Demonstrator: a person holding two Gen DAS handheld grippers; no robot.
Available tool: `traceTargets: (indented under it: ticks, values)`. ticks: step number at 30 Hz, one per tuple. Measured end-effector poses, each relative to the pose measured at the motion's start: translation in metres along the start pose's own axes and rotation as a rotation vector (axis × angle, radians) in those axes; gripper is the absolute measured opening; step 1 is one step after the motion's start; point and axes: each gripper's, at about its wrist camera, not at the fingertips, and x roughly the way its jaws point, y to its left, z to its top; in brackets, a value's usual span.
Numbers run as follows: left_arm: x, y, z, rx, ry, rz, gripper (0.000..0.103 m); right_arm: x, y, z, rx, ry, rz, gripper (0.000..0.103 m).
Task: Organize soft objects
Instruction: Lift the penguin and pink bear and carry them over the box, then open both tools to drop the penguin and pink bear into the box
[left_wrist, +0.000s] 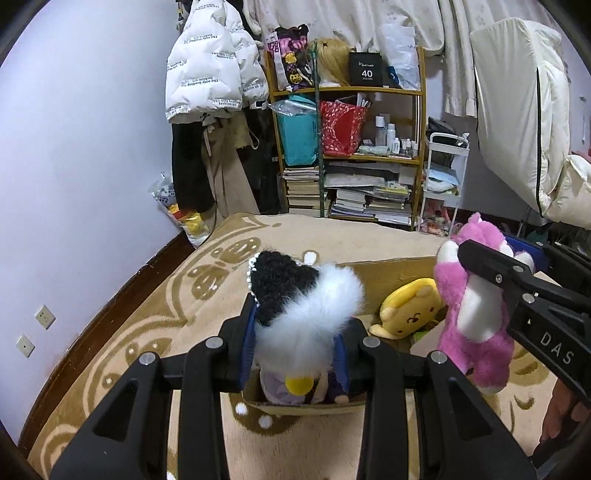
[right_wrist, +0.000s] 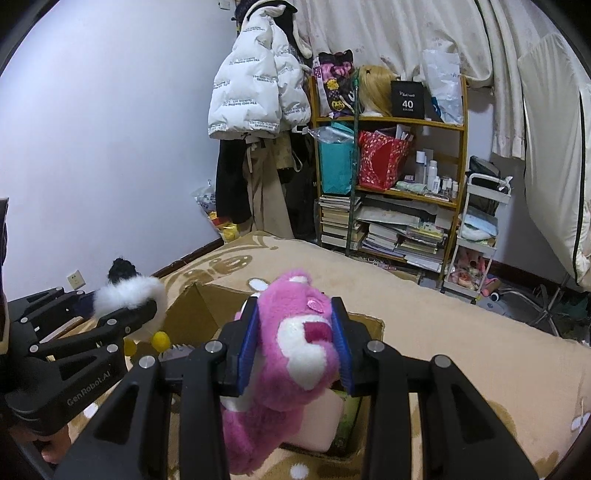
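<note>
My left gripper (left_wrist: 295, 332) is shut on a plush doll with a black knitted hat and white fur trim (left_wrist: 306, 295), held above an open cardboard box (left_wrist: 388, 273) on the beige bed. My right gripper (right_wrist: 295, 339) is shut on a pink and white plush bear (right_wrist: 295, 332), held over the same box (right_wrist: 195, 314). The bear also shows at the right of the left wrist view (left_wrist: 476, 325), and the doll at the left of the right wrist view (right_wrist: 125, 291). A yellow plush (left_wrist: 410, 310) lies inside the box.
The box sits on a beige patterned blanket (left_wrist: 221, 280). Behind the bed stand a wooden shelf with books and bags (left_wrist: 347, 147), a coat rack with a white jacket (left_wrist: 210, 81) and a white trolley (left_wrist: 443, 184). The purple wall is on the left.
</note>
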Motion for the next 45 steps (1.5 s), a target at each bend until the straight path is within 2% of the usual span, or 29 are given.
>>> traceTargets:
  ticks: [11, 24, 26, 27, 28, 30, 34, 35, 39, 45]
  values:
    - [0.026, -0.005, -0.005, 0.005, 0.021, -0.012, 0.034, 0.025, -0.016, -0.009, 0.084, 0.000, 0.040, 0.040]
    - [0.053, 0.001, -0.012, -0.024, 0.088, -0.029, 0.036, 0.044, -0.015, -0.015, 0.068, 0.031, 0.051, 0.043]
    - [0.054, 0.002, -0.014, -0.035, 0.096, -0.027, 0.043, 0.045, -0.016, -0.015, 0.069, 0.038, 0.054, 0.045]
    - [0.054, 0.004, -0.014, -0.046, 0.097, -0.026, 0.054, 0.046, -0.016, -0.015, 0.068, 0.041, 0.053, 0.046]
    - [0.053, 0.005, -0.014, -0.053, 0.090, -0.026, 0.058, 0.045, -0.016, -0.016, 0.067, 0.042, 0.055, 0.047]
    - [0.052, 0.006, -0.014, -0.054, 0.085, -0.021, 0.062, 0.044, -0.015, -0.016, 0.068, 0.045, 0.060, 0.056]
    - [0.050, 0.007, -0.013, -0.035, 0.094, -0.003, 0.069, 0.040, -0.015, -0.017, 0.070, 0.041, 0.051, 0.061]
    - [0.048, 0.007, -0.013, -0.032, 0.096, 0.001, 0.070, 0.039, -0.015, -0.017, 0.073, 0.038, 0.049, 0.065]
    - [0.038, 0.010, -0.011, -0.024, 0.099, 0.005, 0.085, 0.026, -0.015, -0.015, 0.067, 0.025, 0.040, 0.072]
    - [0.015, 0.017, -0.010, -0.028, 0.085, 0.017, 0.088, 0.004, -0.016, -0.010, 0.071, 0.012, 0.020, 0.081]
